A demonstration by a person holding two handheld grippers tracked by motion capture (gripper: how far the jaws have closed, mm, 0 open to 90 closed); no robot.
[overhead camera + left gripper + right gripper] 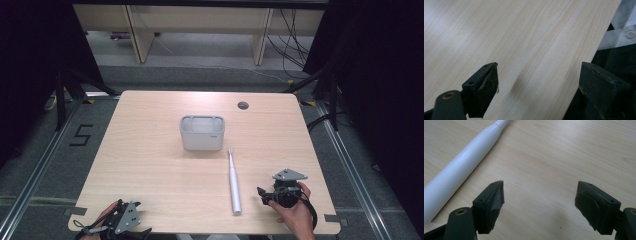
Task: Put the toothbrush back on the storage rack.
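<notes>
1. White, smooth plastic is what the electric toothbrush (233, 182) looks to be made of: a long rigid handle tapering to a thin neck, lying flat on the table (150, 165) just in front of the grey holder (202, 133), its thick end toward the person.
2. It should be light and stiff, but its round, glossy body may slip or roll under a careless pinch.
3. The thick lower handle seems the best place to take hold, clamped across its width; the slim neck (231, 155) looks weaker and offers less surface.
4. The grey holder stands upright near the table's middle, open at the top, well apart from both grippers.
5. The right gripper (267, 196) sits low over the table just to the right of the toothbrush's thick end, held in the person's right hand (295, 212) and pointing leftward toward it. Its jaws stand wide apart with nothing between them; in the right gripper view the white handle (461, 167) runs diagonally beside the left jaw.
6. The left gripper (539, 85) rests at the near left corner of the table, jaws also spread wide and empty, one of them hanging past the table's edge.
</notes>
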